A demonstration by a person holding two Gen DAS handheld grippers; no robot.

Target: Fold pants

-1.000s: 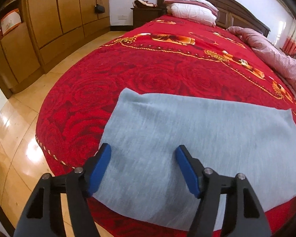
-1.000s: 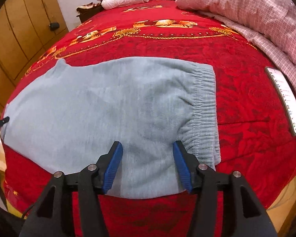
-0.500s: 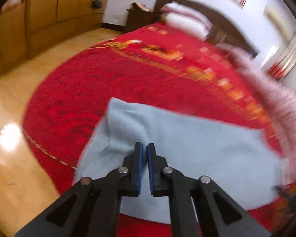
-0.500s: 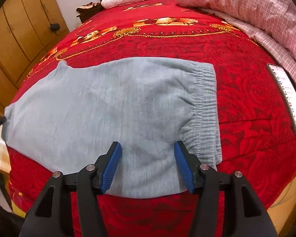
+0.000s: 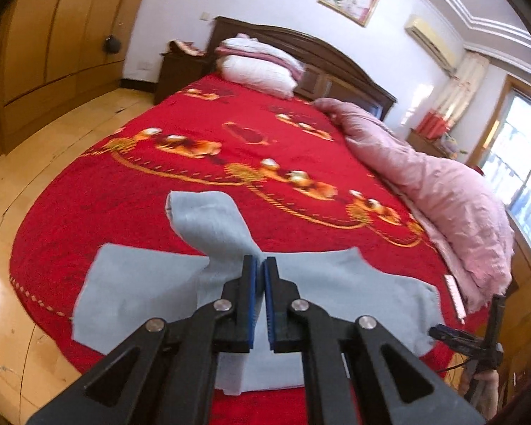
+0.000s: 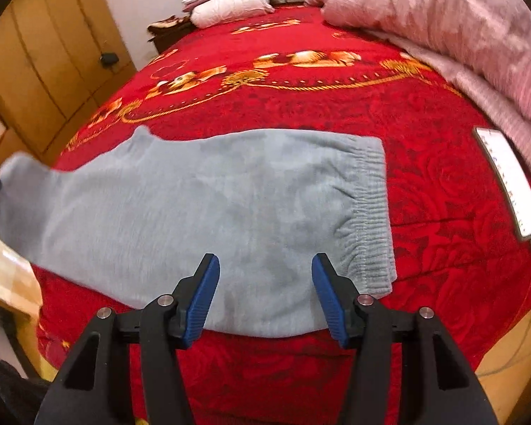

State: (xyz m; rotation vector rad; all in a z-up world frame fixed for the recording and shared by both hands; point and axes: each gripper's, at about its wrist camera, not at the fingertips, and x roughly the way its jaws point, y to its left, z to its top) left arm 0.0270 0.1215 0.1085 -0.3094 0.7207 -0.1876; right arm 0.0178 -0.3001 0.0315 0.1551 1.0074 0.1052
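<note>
A red bedspread (image 6: 301,113) covers the bed, with a pink quilt (image 6: 460,24) heaped along one side. The grey pants (image 6: 212,212) lie flat across the near end, waistband toward the quilt. The left gripper (image 5: 259,265) is clenched on the leg end of the pants, lifting a fold of cloth off the spread. The right gripper (image 6: 265,276) hangs above the waist end, jaws about half apart, gripping nothing.

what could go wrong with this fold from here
The left claw pinches only a small bit of the grey pants at the leg end, so the fabric might slip out. The right claw hangs open above the waistband, so nothing pins that end and the pants may drag across the red bedspread.
</note>
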